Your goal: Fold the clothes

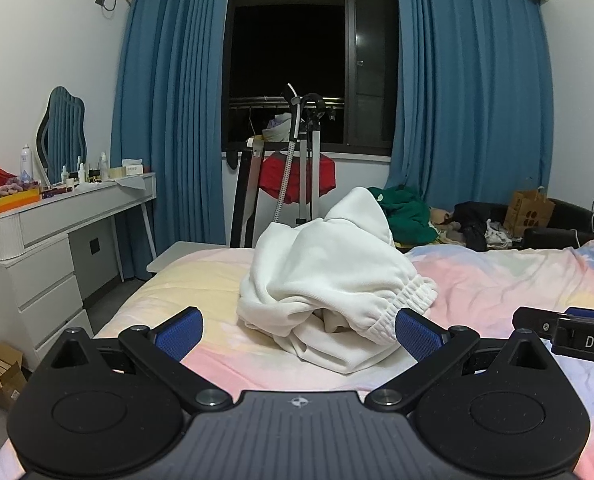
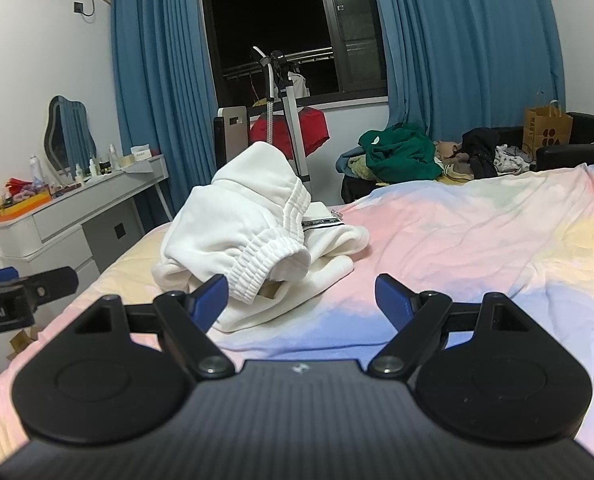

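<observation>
White garment [image 1: 329, 264], crumpled in a tall heap with ribbed elastic cuffs, centre of frame on pastel bedspread [image 1: 497, 280]. Underside of heap and overall shape hidden in folds. Left gripper [image 1: 297, 334] spread wide, empty, blue pads flanking heap's near edge. Right gripper [image 2: 301, 300] likewise spread wide, empty, heap at upper left. Behind: green clothing pile [image 2: 401, 152], blue curtains [image 1: 169, 100], dresser [image 1: 49, 240] at left.

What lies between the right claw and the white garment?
Only bare pastel bedsheet, seen in the right wrist view, between the open right claw and the crumpled white garment.
</observation>
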A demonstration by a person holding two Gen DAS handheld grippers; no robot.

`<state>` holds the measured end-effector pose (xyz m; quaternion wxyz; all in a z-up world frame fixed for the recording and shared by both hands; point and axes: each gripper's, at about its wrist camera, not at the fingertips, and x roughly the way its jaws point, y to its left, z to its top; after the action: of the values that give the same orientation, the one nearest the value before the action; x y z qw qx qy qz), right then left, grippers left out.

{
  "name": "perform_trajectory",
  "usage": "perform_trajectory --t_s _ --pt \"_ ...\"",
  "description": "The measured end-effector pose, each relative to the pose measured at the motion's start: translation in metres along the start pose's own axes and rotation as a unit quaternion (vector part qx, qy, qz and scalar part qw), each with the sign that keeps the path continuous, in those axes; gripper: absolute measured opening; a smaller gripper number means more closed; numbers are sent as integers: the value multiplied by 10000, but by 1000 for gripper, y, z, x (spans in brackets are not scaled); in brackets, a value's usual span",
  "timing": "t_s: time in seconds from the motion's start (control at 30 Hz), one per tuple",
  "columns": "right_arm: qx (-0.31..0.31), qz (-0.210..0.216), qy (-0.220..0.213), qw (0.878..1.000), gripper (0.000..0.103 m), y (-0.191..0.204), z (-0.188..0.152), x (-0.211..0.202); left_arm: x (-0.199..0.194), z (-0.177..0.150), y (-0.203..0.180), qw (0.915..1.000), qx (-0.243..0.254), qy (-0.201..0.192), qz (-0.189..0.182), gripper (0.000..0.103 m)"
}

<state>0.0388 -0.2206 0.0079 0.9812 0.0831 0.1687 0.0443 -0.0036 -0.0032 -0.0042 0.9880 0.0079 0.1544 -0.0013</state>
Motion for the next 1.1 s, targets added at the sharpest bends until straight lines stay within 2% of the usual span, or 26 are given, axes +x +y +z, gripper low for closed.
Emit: perform_trajectory --t_s 0.17,0.53,0.77,0.97,1.1 --pt "-14 -5 58 10000 82 1 -1 2 0 -1 0 10000 42 -25 20 103" --pt "77 -47 -120 9999 82 -2 -1 1 4 -6 -2 9999 25 12 -139 103" --pt "439 293 20 9986 82 -11 -1 8 13 -13 -3 9999 -18 127 -10 103" --pt "316 162 -149 9993 82 -9 1 4 18 -21 -9 9997 151 70 151 103" --pt "322 154 -245 9991 82 -11 2 -1 19 -23 -7 9998 74 70 165 103"
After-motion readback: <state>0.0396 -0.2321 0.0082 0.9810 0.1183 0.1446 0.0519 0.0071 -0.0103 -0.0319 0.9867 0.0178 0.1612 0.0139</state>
